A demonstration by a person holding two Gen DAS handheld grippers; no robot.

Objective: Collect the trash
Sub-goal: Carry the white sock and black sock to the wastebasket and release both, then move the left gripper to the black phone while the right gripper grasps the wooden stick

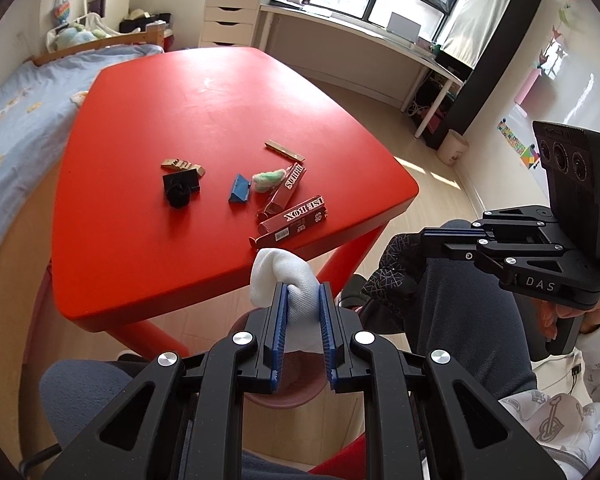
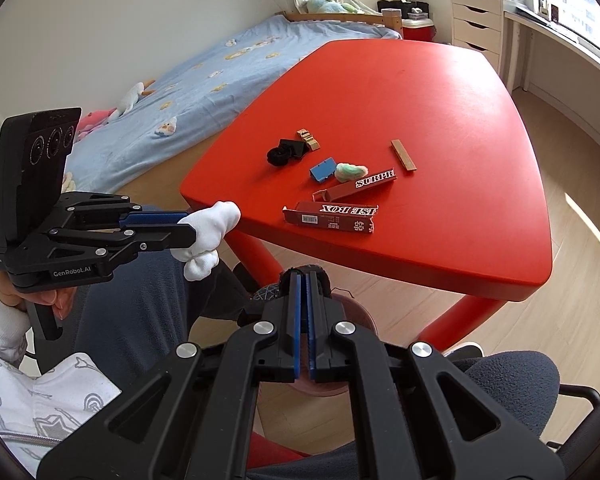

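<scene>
Your left wrist view shows the left gripper (image 1: 303, 294) with blue ribbed pads clamped on a soft white wad of cloth (image 1: 278, 280), off the near edge of the glossy red table (image 1: 204, 92). Only your right wrist view shows that wad (image 2: 208, 236) bulging both above and below the fingers. Your right gripper (image 2: 303, 280) has its jaws pressed together on a dark patterned fabric piece (image 1: 396, 264) (mostly hidden from its own camera). On the table lie two torn maroon boxes (image 1: 296, 216), a blue scrap (image 1: 239, 188), a green fluffy ball (image 1: 267, 178) and black bits (image 1: 179, 188).
</scene>
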